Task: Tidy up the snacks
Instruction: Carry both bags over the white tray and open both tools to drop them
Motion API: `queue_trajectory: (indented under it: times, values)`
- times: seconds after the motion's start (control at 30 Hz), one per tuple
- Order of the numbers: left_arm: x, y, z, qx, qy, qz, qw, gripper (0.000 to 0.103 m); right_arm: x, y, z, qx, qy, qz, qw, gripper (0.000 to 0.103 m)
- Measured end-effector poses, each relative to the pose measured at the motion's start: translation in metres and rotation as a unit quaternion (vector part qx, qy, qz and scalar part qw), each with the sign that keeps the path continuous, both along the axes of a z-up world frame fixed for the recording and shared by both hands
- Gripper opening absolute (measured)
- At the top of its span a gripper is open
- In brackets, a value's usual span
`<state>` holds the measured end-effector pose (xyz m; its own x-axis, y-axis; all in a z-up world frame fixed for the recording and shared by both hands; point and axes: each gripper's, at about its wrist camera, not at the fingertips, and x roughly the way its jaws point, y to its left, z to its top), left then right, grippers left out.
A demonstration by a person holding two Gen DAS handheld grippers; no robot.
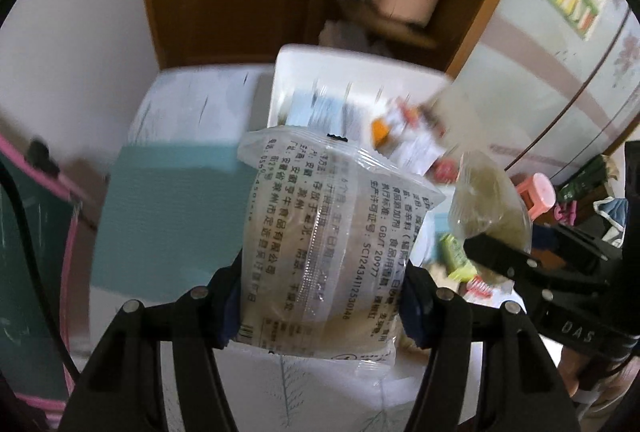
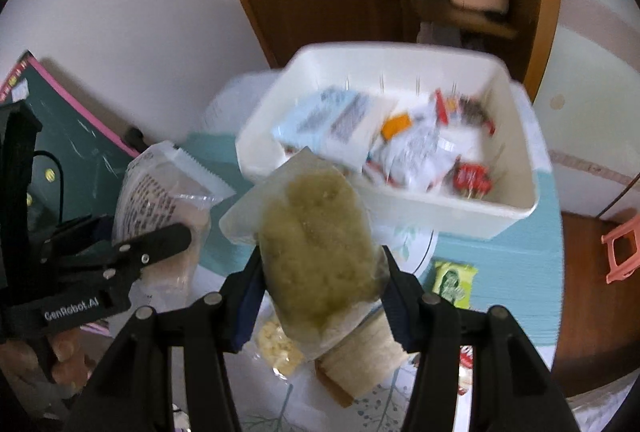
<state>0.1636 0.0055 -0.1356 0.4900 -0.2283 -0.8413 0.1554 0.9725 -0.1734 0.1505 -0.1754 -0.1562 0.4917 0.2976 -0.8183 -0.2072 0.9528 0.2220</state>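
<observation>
Both packets lifted, white bin next: judged mid-carry to drop-off.

The left hand-held gripper (image 1: 322, 306) pinches a clear plastic packet with black printed text (image 1: 320, 240) across its lower half, packet standing upright in the middle of the left wrist view. The right hand-held gripper (image 2: 320, 306) pinches a clear bag of green-yellow crumbly snack (image 2: 320, 244), tilted toward upper left. Both point at the white rectangular plastic bin (image 2: 516, 152), upper centre of each frame, already holding mixed wrappers. To do it well: carry each packet over the near rim before letting go, one side at a time, so the grippers don't collide; they sit close, side by side. A green sachet (image 2: 454, 280) and other packs remain on the teal-covered surface (image 2: 512, 272).
</observation>
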Motion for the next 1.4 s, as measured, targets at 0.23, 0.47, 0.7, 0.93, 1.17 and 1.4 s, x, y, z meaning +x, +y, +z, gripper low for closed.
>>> queue_trajectory:
  times: [0.23, 0.47, 0.7, 0.93, 1.17, 1.4]
  values:
    - [0.029, -0.013, 0.067, -0.005, -0.060, -0.011, 0.9981, 0.062, 0.006, -0.014, 0.067, 0.008, -0.071, -0.024, 0.997, 0.053]
    - [0.063, -0.026, 0.103, -0.005, -0.090, -0.011, 0.9959, 0.062, 0.026, -0.034, 0.121, 0.002, -0.111, -0.069, 0.991, 0.054]
    - [0.095, -0.049, 0.114, 0.012, -0.108, -0.016, 0.9940, 0.063, 0.054, -0.047, 0.148, -0.006, -0.140, -0.099, 0.985, 0.054]
    - [0.128, -0.064, 0.104, 0.031, -0.106, -0.016, 0.9938, 0.063, 0.084, -0.052, 0.146, -0.014, -0.141, -0.119, 0.983, 0.054]
    - [0.149, -0.071, 0.085, 0.040, -0.090, -0.012, 0.9951, 0.065, 0.109, -0.054, 0.127, -0.024, -0.123, -0.133, 0.983, 0.054]
    - [0.161, -0.069, 0.067, 0.029, -0.066, -0.003, 0.9974, 0.087, 0.131, -0.056, 0.094, -0.029, -0.078, -0.139, 0.987, 0.060]
